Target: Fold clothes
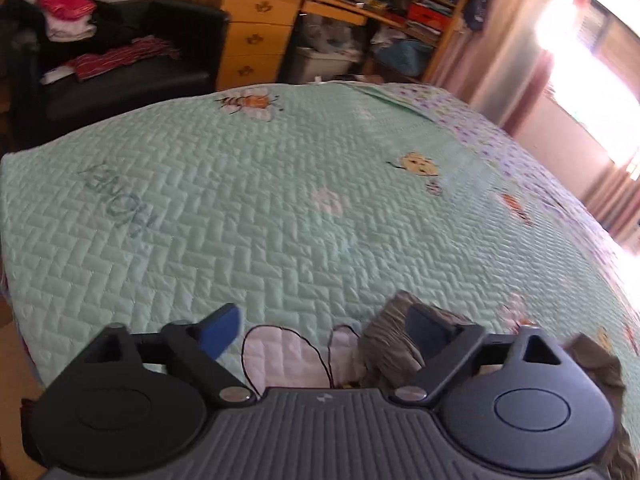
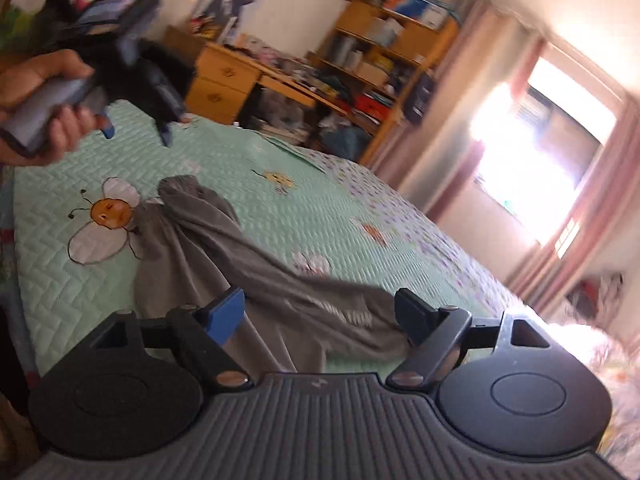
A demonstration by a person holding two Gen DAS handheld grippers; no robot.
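Folding appears barely begun: the grey garment point(image 2: 224, 264) lies rumpled and unfolded on the bed point(image 1: 280, 208) (quilted green cover), with the left gripper point(image 1: 320, 330) and right gripper point(image 2: 320, 314) both spread-fingered, pinching nothing, every fold remaining.

Green quilted bedspread point(image 1: 280, 200), black armchair point(image 1: 120, 76), wooden drawers point(image 1: 256, 40), shelves point(image 2: 384, 48).

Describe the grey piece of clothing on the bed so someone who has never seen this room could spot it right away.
Start at the bed with the mint-green quilted cover below the wooden desk. On it, beside the big embroidered bee, lies the grey garment, bunched in long rumpled folds. It is the only clothing on the cover, plain dull grey against the pastel quilting.
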